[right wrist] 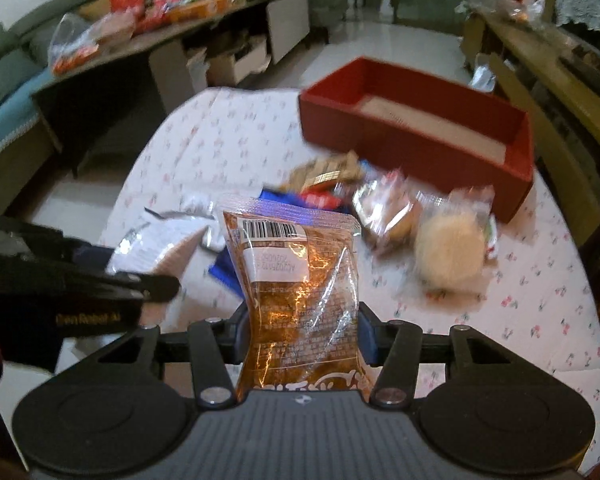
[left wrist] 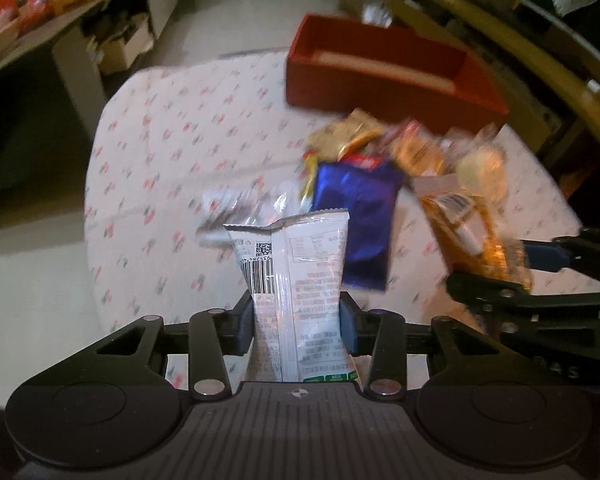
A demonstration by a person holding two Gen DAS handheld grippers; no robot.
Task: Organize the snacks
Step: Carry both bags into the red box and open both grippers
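While both grippers hang over the snack pile (right wrist: 380, 208) | left gripper (left wrist: 296, 320) clamps white packet (left wrist: 296, 264) | right gripper (right wrist: 302, 332) clamps orange packet (right wrist: 296, 280) | red box (right wrist: 420, 136) behind.

1. White snack packet (left wrist: 300, 280): thin plastic film, matt-satin, printed, creased at the crimped top seal.
2. Orange snack bag (right wrist: 300, 292): clear glossy film, strong glare, wrinkled; white paper-like label stuck on.
3. Blue packet (left wrist: 360, 216): shiny foil-like film, crinkled.
4. Red box (right wrist: 420, 140): matt walls, smooth, card or plastic, can't tell; paler floor inside.
5. Tablecloth (left wrist: 180, 140): matt cloth, small printed pattern, fold creases.
6. Left gripper (left wrist: 298, 320): matt black plastic links, bright metal pivot pins, ribbed grey housing.
7. Right gripper (right wrist: 304, 328): same finish; blue pads (right wrist: 367, 336), smooth.
8. Round bun pack (right wrist: 452, 252): clear glossy wrap, blurred.
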